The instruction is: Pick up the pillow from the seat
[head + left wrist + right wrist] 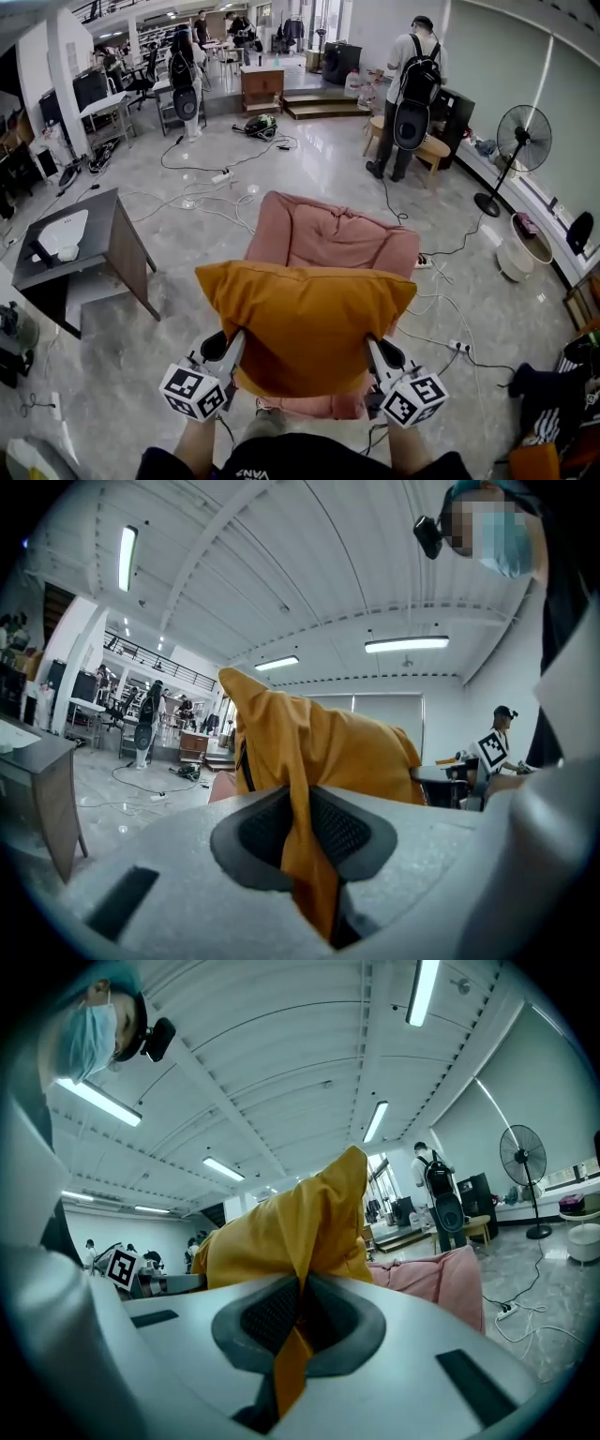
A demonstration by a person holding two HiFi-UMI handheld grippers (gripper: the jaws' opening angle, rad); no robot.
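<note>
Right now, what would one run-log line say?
pillow: held up over pink seat | left claw: shut on pillow | right claw: shut on pillow

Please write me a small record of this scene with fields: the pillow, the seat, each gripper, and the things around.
pillow: orange pillow, held up by its two lower corners
seat: pink cushioned seat, behind and under the pillow in the head view
pillow touching seat: cannot tell
left gripper: left gripper, shut on a fold of the pillow's fabric
right gripper: right gripper, shut on a fold of the pillow's fabric
around: grey table at left; standing fan at far right; cables on the floor
</note>
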